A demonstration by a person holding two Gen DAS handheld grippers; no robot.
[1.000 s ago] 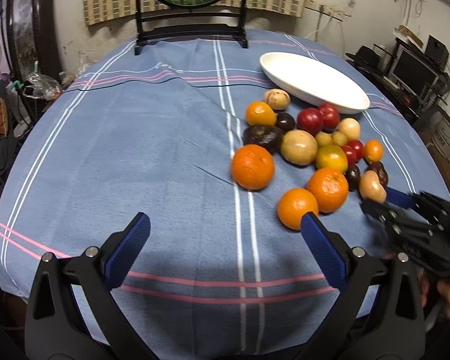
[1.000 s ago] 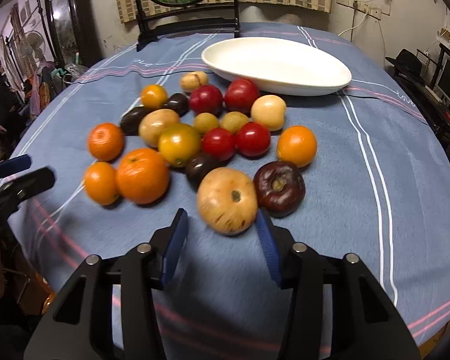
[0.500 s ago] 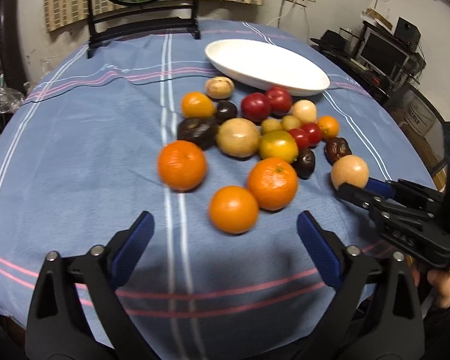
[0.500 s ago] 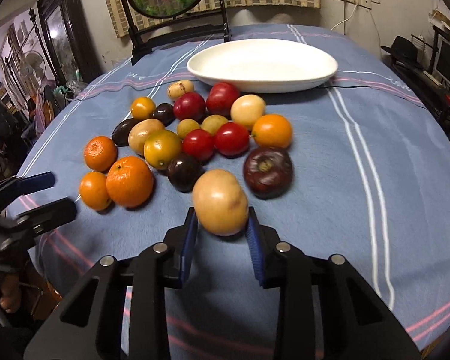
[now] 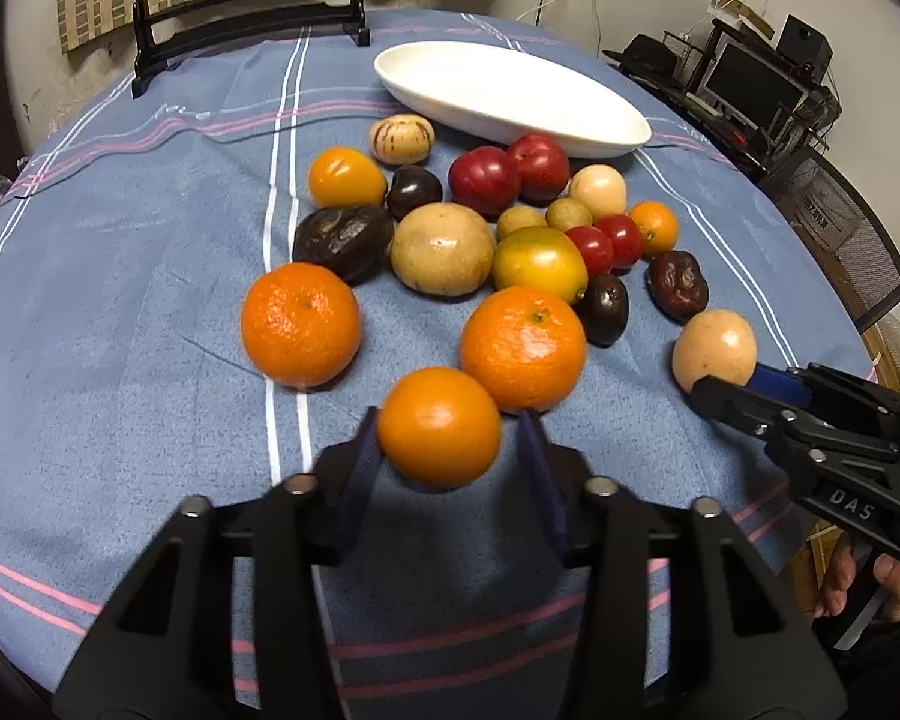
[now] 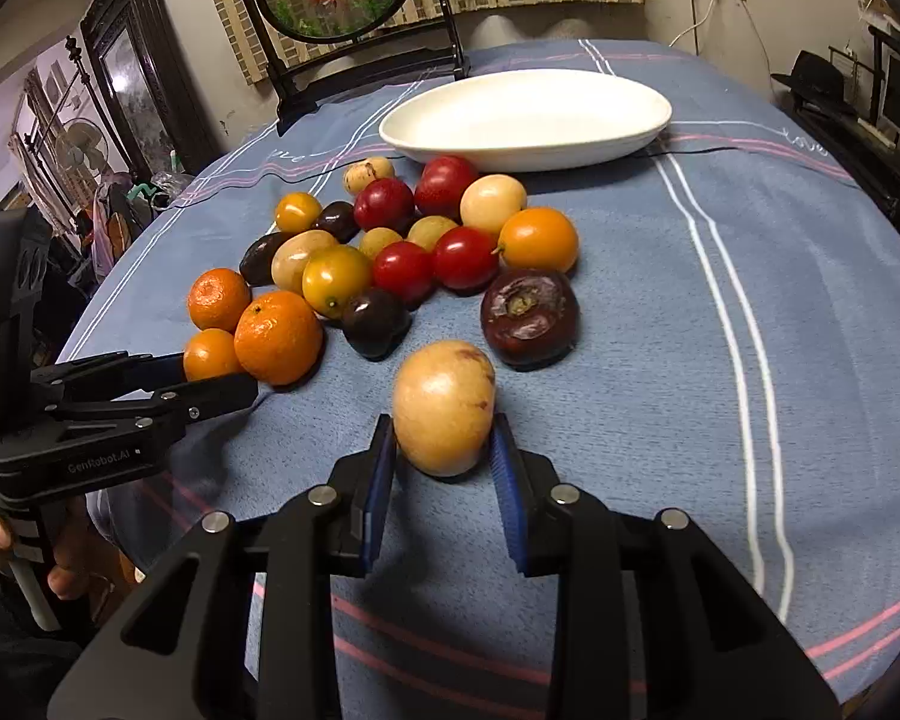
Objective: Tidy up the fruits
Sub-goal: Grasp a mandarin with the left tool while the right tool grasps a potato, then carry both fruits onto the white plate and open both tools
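The left gripper (image 5: 447, 450) is closing its blue ribbed pads on a small smooth orange (image 5: 439, 425); the left pad is touching the skin, while contact at the right pad cannot be confirmed. This orange is sitting at the near edge of the fruit cluster, just in front of a larger dimpled orange (image 5: 523, 348).

The right gripper (image 6: 444, 468) is gripping a pale yellow oval fruit (image 6: 444, 407) between both narrowed pads, with the fruit resting on the cloth, near a wrinkled dark purple fruit (image 6: 529, 317).

The remaining fruits are lying grouped on a blue woven tablecloth (image 6: 660, 312) with white and pink stripes: glossy red plums (image 6: 384, 204), small red tomatoes (image 6: 465, 258), and a matte tan round fruit (image 5: 442, 249). A shallow oval white dish (image 6: 528, 117), smooth and glazed, is standing beyond the cluster.
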